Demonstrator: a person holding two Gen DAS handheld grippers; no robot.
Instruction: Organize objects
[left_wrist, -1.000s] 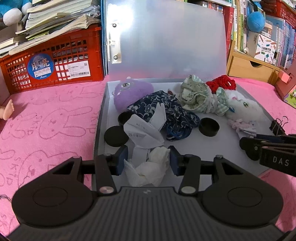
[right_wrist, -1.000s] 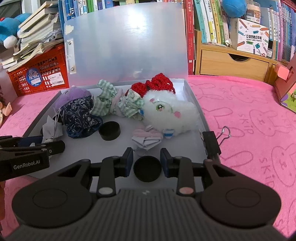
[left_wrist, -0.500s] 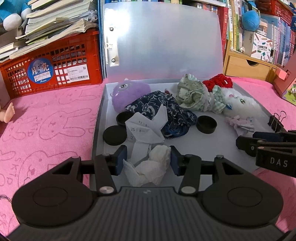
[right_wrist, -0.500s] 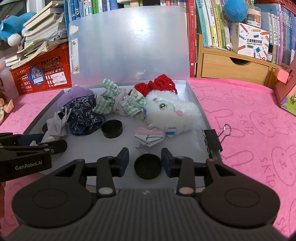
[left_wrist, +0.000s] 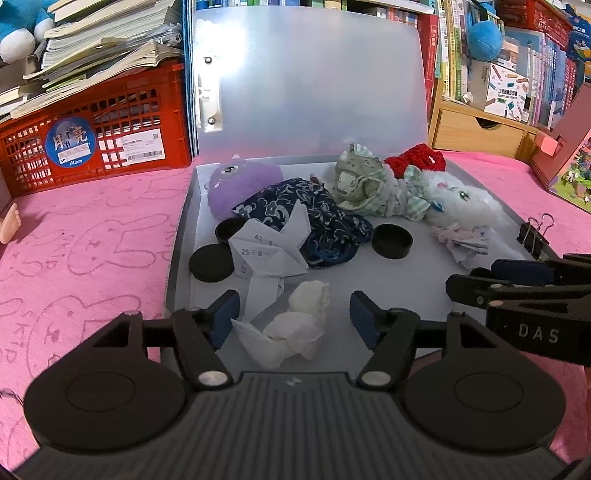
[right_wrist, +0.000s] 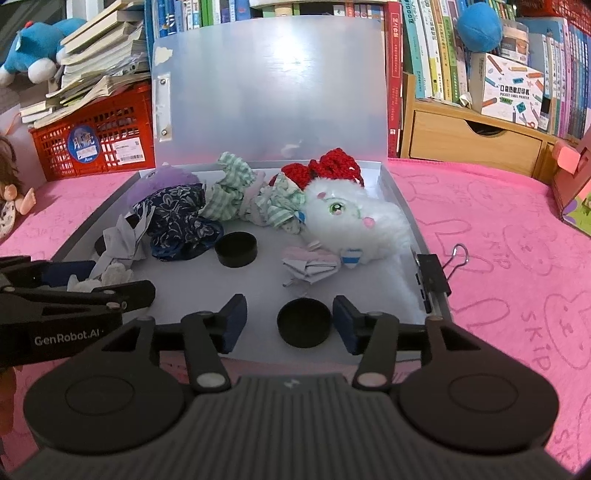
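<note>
An open grey file box (left_wrist: 176, 254) (right_wrist: 405, 218) lies on the pink blanket with its lid upright. Near its front edge, a crumpled white tissue (left_wrist: 299, 325) lies between the fingers of my left gripper (left_wrist: 291, 317). The jaws are opening and the pads stand clear of the tissue. My right gripper (right_wrist: 289, 325) is also opening, with a black round cap (right_wrist: 303, 323) loose on the box floor between its fingers, nearer the right pad. Behind lie a folded paper (left_wrist: 266, 247), a navy floral cloth (left_wrist: 295, 212), a purple plush (left_wrist: 240, 181) and a white plush (right_wrist: 354, 218).
Two more black caps (left_wrist: 391, 242) (left_wrist: 210, 263) and a small folded paper (right_wrist: 310, 266) lie in the box. A binder clip (right_wrist: 432, 271) grips its right rim. A red crate (left_wrist: 96, 147) of books stands back left. A wooden drawer unit (right_wrist: 472, 144) and bookshelves stand back right.
Both pairs of jaws have spread apart. The left pads have let go of the tissue and the right pads have let go of the black cap. Neither hand has shifted.
</note>
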